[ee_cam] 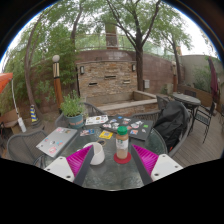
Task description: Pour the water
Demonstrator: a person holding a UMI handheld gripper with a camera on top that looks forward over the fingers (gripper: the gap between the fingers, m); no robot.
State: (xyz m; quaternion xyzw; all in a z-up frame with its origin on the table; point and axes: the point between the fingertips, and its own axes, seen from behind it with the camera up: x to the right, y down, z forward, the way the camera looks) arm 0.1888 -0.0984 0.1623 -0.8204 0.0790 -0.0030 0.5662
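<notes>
A clear bottle point(122, 142) with a red cap, a green label and a red base stands upright on a round glass-top table point(112, 172), just ahead of my fingers and a little right of centre. A small white cup point(96, 154) stands to its left, close to the left pink pad point(80, 158). My gripper point(114, 165) is open and empty; both pink pads are wide apart, with the cup and the bottle ahead of them and between their lines. The right pad point(155, 160) is clear of the bottle.
Papers and cards point(104, 128) lie scattered on the far half of the table, with a white sheet point(56, 141) at the left. A potted plant point(72, 108) stands at the far left edge. Metal chairs point(172, 122) ring the table; a brick wall point(105, 72) and trees lie beyond.
</notes>
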